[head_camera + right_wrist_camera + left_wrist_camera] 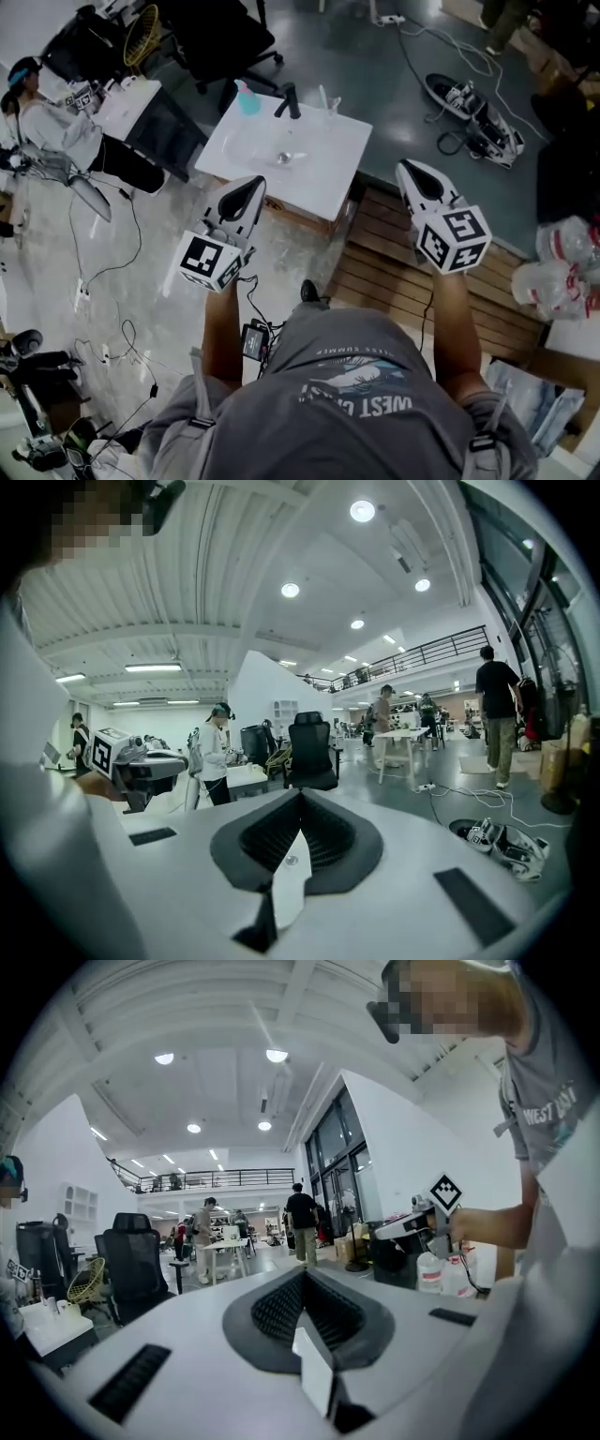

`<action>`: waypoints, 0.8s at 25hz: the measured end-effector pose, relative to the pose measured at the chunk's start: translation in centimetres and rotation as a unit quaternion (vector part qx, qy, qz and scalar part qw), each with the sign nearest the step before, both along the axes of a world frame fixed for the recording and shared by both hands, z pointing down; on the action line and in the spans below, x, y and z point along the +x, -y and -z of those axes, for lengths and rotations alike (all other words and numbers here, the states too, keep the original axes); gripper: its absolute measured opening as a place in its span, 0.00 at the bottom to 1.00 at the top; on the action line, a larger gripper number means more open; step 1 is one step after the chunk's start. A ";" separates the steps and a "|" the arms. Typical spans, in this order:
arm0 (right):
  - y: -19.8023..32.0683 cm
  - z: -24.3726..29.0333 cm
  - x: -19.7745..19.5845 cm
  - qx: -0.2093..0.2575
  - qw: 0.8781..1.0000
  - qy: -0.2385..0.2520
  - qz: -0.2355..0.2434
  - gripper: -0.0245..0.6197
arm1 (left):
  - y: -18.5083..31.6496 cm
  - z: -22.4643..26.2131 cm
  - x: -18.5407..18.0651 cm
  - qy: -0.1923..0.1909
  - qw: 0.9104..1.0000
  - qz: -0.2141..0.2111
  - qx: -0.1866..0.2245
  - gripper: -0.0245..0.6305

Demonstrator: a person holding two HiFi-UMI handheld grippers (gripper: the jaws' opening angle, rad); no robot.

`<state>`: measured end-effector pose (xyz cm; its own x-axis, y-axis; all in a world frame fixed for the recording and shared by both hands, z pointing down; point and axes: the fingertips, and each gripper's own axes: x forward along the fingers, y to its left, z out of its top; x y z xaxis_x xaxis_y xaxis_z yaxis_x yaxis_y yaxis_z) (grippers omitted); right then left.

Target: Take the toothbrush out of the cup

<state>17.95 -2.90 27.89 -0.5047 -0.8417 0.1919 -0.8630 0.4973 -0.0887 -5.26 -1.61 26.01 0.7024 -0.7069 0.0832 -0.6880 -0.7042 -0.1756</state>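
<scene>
The person wears a grey short-sleeved T-shirt with pale lettering and a graphic across the chest, and grey straps over both shoulders. The left claw and right claw have white shells with black centres. Each carries a cube with black-and-white square markers.

Two tongs, one sink, one faucet

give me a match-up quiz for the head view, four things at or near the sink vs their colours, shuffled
Things:
1. faucet
2. pump bottle
3. sink top
4. slatted platform

Colours:
a. white
b. brown wood
c. teal
d. black

Pairs: 1-d, 2-c, 3-a, 4-b
</scene>
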 end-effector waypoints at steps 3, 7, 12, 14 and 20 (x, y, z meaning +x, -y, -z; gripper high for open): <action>1.8 0.4 -1.7 0.001 1.000 -0.003 -0.012 0.05 | 2.4 -0.2 -1.3 -0.003 1.000 -0.017 -0.005 0.04; 3.8 0.7 -3.5 0.001 1.000 -0.012 -0.027 0.05 | 4.9 -0.1 -2.9 -0.008 0.999 -0.036 -0.005 0.04; 5.6 0.8 -4.9 0.002 0.998 -0.024 -0.050 0.05 | 7.2 -0.6 -5.1 -0.016 0.998 -0.052 -0.008 0.04; 6.3 0.8 -5.3 0.001 0.998 -0.031 -0.061 0.05 | 7.9 -0.7 -6.0 -0.021 0.998 -0.057 -0.010 0.04; 8.3 1.1 -6.6 0.006 0.996 -0.042 -0.084 0.06 | 9.5 -1.1 -8.4 -0.028 0.997 -0.071 -0.010 0.04</action>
<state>11.36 -11.20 26.76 -0.3382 -0.9155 0.2179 -0.9386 0.3450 -0.0072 -13.65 -11.11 27.10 0.7987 -0.5994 0.0534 -0.5902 -0.7975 -0.1250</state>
